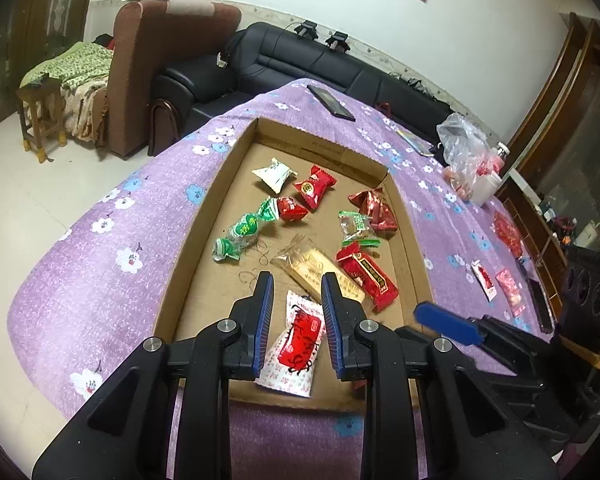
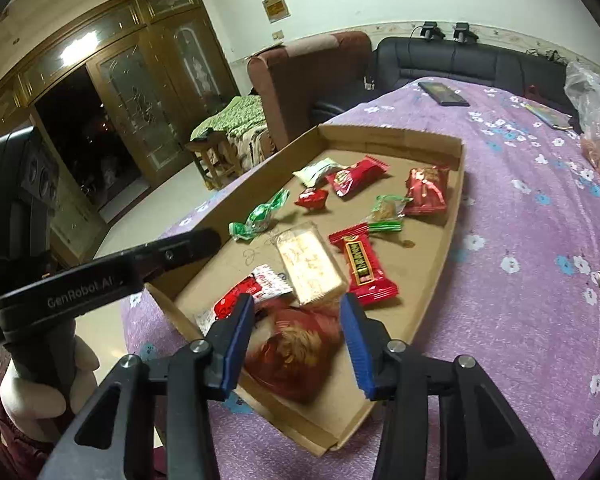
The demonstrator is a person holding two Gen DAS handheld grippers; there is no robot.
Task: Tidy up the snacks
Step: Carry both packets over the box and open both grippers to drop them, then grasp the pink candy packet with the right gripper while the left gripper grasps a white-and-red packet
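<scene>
Hovering apart, left gripper (image 1: 296,320) straddles white-red candy (image 1: 296,344). Right gripper (image 2: 298,338) gapes around blurred red packet (image 2: 296,350). Crinkly wrappers may slip.

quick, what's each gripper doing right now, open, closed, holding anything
Left gripper: open, holding nothing, above a red and white snack.
Right gripper: open, holding nothing; a blurred dark red packet lies between its fingers.

Left black two-finger gripper with blue pads (image 1: 296,320) angled downward, jaws apart. Right black two-finger gripper with blue pads (image 2: 298,340) angled downward, jaws spread wide.
</scene>
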